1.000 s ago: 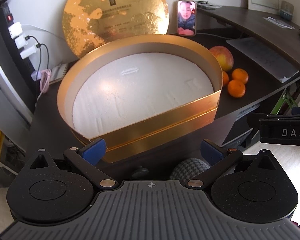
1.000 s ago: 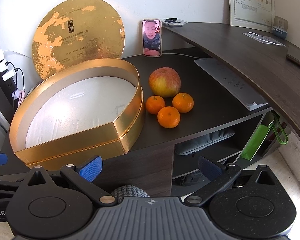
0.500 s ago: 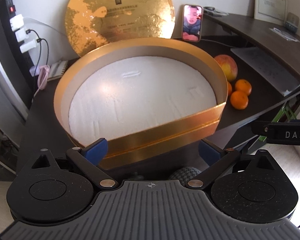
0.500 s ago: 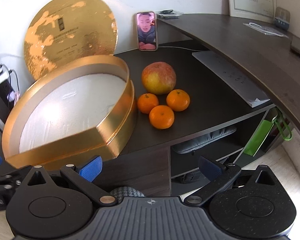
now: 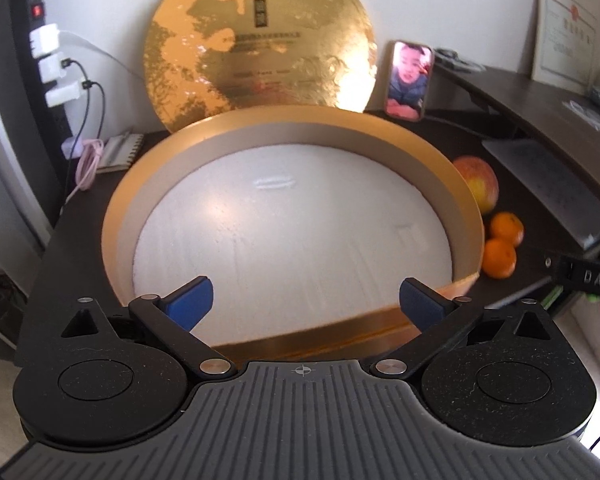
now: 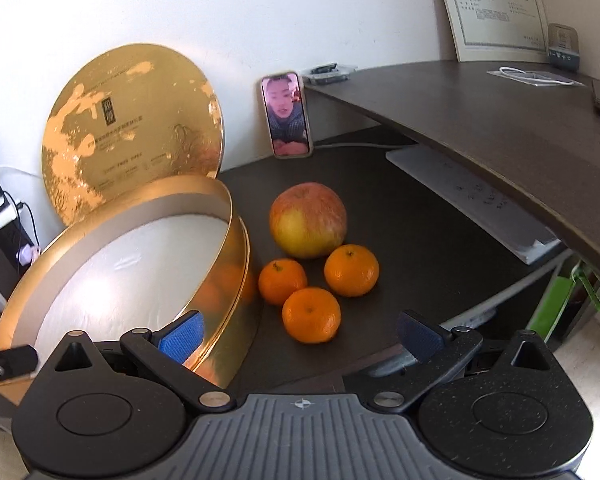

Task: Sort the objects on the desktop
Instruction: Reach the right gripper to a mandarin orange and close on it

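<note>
The left tool [image 5: 305,300] stands with its blue-padded jaws spread wide and nothing between them. Directly ahead of it, filling the middle of the left wrist view, lies the large round gold cardboard box [image 5: 466,216] with its white foam lining [image 5: 288,224]; the box's near wall sits low in the frame, just beyond the pads. At the right edge of that view the box hides part of the fruit.

The right tool [image 6: 300,334] is likewise wide open and empty. In its view the gold box occupies the lower left, its wall close by the left pad. Just above and between the pads, at the centre of the frame, three small orange mandarins [image 6: 311,315] lie clustered on the dark wood surface [image 6: 440,256], touching or nearly touching one another. Behind them sits a red-and-yellow apple [image 6: 308,220], just beside the box's outer wall.

Toward the upper left, the round gold lid [image 6: 132,128] leans upright against the white wall. A phone with a lit screen [image 6: 286,115] stands propped next to it, above the apple.
</note>
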{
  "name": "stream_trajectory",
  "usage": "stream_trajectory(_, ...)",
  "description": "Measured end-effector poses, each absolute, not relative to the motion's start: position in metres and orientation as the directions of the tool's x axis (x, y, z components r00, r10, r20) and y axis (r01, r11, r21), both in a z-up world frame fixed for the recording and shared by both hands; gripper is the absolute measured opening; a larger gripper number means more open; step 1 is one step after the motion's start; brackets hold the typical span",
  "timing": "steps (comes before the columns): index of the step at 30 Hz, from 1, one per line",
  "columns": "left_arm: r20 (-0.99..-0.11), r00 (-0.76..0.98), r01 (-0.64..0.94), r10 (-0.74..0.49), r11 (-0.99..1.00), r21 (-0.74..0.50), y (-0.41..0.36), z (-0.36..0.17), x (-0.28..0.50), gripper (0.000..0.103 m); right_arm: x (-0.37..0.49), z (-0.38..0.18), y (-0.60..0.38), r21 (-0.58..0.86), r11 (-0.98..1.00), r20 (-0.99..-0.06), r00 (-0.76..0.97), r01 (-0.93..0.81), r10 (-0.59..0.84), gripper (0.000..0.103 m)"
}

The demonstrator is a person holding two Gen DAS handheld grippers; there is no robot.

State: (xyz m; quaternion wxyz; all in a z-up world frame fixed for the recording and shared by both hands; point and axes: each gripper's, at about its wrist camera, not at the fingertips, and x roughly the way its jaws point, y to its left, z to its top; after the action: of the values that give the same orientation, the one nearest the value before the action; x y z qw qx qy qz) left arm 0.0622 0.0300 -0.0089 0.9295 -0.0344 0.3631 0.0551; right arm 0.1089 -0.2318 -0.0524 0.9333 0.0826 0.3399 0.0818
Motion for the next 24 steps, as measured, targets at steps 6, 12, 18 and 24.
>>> stream_trajectory(6,-0.692,0.715,-0.111,0.101,0.993,0.03,0.032,-0.008,0.075,0.103,0.118,-0.069,-0.217,0.121,0.975,-0.63,0.745,-0.188,0.222,0.103)
stream_trajectory(12,-0.709,0.689,-0.159,0.148,0.986,0.051,0.048,-0.01,0.085,0.098,0.129,-0.083,-0.215,0.081,0.983,-0.618,0.766,-0.166,0.181,0.094)
stream_trajectory(18,-0.741,0.661,-0.154,0.117,0.988,0.018,0.053,-0.02,0.09,0.096,0.143,-0.091,-0.216,0.064,0.986,-0.637,0.755,-0.151,0.157,0.076)
stream_trajectory(24,-0.75,0.655,-0.127,0.087,0.992,0.004,0.047,-0.023,0.092,0.096,0.153,-0.099,-0.213,0.043,0.987,-0.65,0.746,-0.153,0.144,0.071)
